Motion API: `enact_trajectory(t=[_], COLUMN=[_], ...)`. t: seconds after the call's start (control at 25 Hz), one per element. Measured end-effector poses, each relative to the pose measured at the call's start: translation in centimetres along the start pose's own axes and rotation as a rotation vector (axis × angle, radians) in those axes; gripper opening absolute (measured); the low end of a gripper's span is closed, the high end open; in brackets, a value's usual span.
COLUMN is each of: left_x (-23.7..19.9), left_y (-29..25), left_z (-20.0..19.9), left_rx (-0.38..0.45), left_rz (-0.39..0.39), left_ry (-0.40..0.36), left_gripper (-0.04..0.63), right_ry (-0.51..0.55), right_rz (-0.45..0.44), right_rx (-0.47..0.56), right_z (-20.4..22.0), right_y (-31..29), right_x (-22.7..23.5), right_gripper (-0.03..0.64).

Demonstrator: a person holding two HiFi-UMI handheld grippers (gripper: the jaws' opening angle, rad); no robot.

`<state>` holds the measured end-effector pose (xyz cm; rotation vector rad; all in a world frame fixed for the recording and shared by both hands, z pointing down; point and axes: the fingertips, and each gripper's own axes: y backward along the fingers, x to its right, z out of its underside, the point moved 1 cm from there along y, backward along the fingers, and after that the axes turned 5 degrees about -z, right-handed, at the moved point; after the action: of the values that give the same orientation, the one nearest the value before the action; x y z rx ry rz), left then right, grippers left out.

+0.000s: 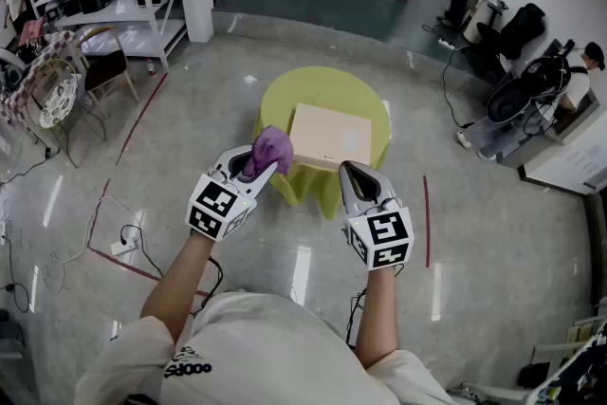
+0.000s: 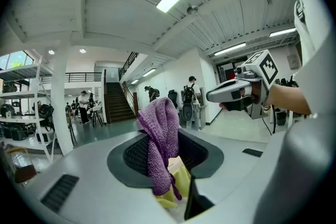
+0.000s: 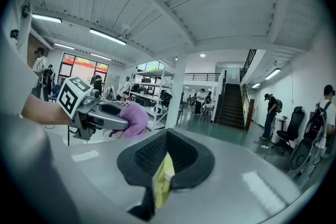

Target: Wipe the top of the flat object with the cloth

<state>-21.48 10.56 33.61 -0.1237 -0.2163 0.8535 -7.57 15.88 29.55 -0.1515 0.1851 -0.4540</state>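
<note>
**Left gripper clamped on the cloth, wipe not yet begun**

My left gripper [image 1: 254, 168] had its jaws closed on the purple cloth [image 1: 273, 147], which bunched up above them and hung down between them. I held it just beside the near-left edge of the flat beige object [image 1: 329, 136], which lay on the round table with the yellow cover [image 1: 327, 90]. Whether cloth touched object, I could not tell. My right gripper [image 1: 353, 170] hovered near the object's front edge, jaws drawn nearly together on nothing. As I judged it, picking up the cloth was done. The whole top remained to be wiped, and it showed no sign of a pass.
</note>
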Motion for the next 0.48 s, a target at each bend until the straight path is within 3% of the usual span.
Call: enact_trajectory(t=[0.32,0.48], left_x=[0.8,1.7], left_y=[-1.2,-2.0], left_z=[0.0,-0.1], left_rx=[-0.008,-0.017], left_rz=[-0.008,-0.024], left_ry=[0.015,0.024], left_gripper=[0.132,0.132], right_ry=[0.009,-0.029], right_rz=[0.058,0.011], right_rx=[0.069,0.058], right_z=[-0.5,0.5], right_y=[0.9,1.7], right_x=[2.3,3.4], right_gripper=[0.009,0.009])
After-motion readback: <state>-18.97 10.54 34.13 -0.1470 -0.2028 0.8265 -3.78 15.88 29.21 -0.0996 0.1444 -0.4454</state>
